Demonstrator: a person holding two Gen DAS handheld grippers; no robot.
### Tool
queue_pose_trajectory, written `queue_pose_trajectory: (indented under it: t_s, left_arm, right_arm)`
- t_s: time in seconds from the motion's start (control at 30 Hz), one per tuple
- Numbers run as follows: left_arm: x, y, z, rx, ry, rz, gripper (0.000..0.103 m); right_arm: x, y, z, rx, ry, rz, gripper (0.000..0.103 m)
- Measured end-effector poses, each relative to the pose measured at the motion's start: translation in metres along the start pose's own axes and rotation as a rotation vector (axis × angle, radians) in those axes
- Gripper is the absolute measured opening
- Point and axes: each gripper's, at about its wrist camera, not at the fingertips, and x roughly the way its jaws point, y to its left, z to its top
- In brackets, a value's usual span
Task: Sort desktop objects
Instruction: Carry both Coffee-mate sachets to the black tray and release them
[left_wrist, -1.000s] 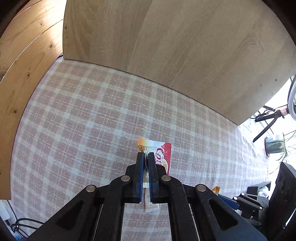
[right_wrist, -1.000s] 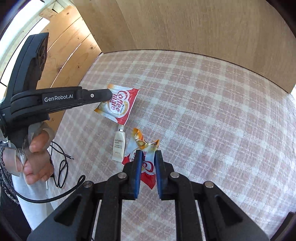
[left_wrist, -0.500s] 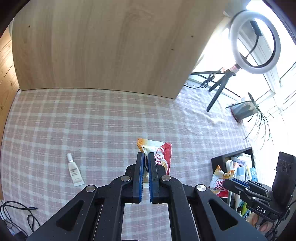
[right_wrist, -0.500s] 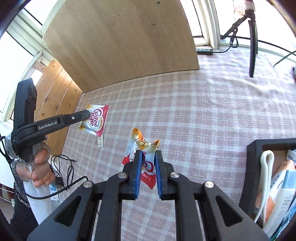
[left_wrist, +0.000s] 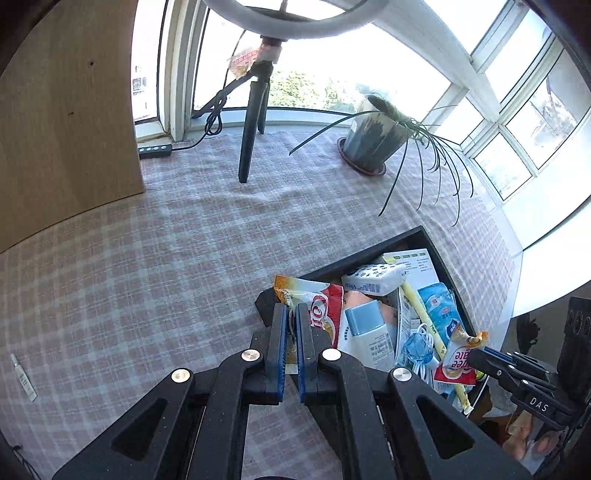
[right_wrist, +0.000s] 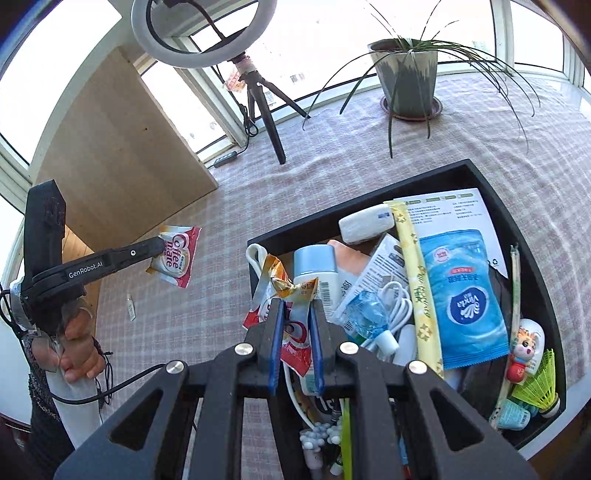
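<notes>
"GenRobot.AI" in white on the black arm of the left hand-held gripper (right_wrist: 159, 246). "Coffee mate" in red on the red-and-white creamer sachet (right_wrist: 176, 258) pinched there. "Vinda" (white logo, small) on the blue tissue packet (right_wrist: 464, 299) in the black tray (right_wrist: 524, 236). "DAS" on the black right hand-held gripper (left_wrist: 480, 360) body. Printed white leaflet (right_wrist: 450, 208) too small to read.

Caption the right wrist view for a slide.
Right gripper holds a crumpled sachet above the full black tray.
</notes>
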Motion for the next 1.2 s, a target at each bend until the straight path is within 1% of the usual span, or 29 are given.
queue_pose_trajectory:
  t_s: [0.1, 0.23, 0.33, 0.47, 0.53, 0.57, 0.6, 0.63, 0.7, 0.73, 0.8, 0.97, 1.1, 1.2]
  left_arm:
    - [0.018, -0.028, 0.007, 0.055, 0.005, 0.033, 0.004]
    - [0.037, -0.053, 0.015, 0.132, -0.019, 0.125, 0.004]
    - [0.043, -0.060, 0.017, 0.142, -0.017, 0.145, 0.004]
    - [0.047, -0.060, 0.017, 0.140, -0.015, 0.165, 0.005]
    - [0.050, -0.057, 0.017, 0.129, 0.009, 0.156, 0.007]
    - [0.051, -0.056, 0.017, 0.120, 0.031, 0.145, 0.011]
    - [0.051, -0.054, 0.016, 0.116, 0.043, 0.128, 0.017]
    - [0.050, -0.054, 0.017, 0.114, 0.041, 0.121, 0.019]
    - [0.049, -0.053, 0.016, 0.116, 0.031, 0.128, 0.018]
    - [0.046, -0.052, 0.016, 0.112, 0.032, 0.126, 0.018]
    - [0.042, -0.048, 0.015, 0.100, 0.033, 0.119, 0.018]
    - [0.030, -0.029, 0.010, 0.059, 0.028, 0.136, 0.018]
    - [0.021, 0.001, -0.002, 0.016, 0.048, 0.178, 0.018]
    - [0.010, 0.035, -0.013, -0.027, 0.055, 0.228, 0.018]
  right_arm:
    - [-0.019, -0.036, -0.011, 0.063, -0.019, -0.040, 0.014]
    - [-0.042, -0.071, -0.022, 0.119, -0.041, -0.072, 0.014]
    - [-0.052, -0.089, -0.027, 0.160, -0.050, -0.068, 0.014]
    - [-0.055, -0.096, -0.026, 0.169, -0.057, -0.062, 0.014]
    - [-0.054, -0.093, -0.024, 0.159, -0.054, -0.055, 0.014]
    - [-0.053, -0.092, -0.023, 0.154, -0.054, -0.054, 0.015]
    - [-0.053, -0.091, -0.020, 0.150, -0.054, -0.056, 0.016]
    - [-0.052, -0.090, -0.018, 0.150, -0.059, -0.058, 0.019]
    - [-0.051, -0.091, -0.016, 0.155, -0.056, -0.070, 0.043]
    - [-0.051, -0.091, -0.016, 0.160, -0.061, -0.074, 0.046]
    - [-0.053, -0.092, -0.015, 0.162, -0.072, -0.069, 0.046]
    - [-0.056, -0.089, -0.017, 0.159, -0.075, -0.073, 0.047]
    - [-0.056, -0.079, -0.020, 0.131, -0.068, -0.086, 0.047]
    - [-0.054, -0.063, -0.024, 0.078, -0.062, -0.099, 0.047]
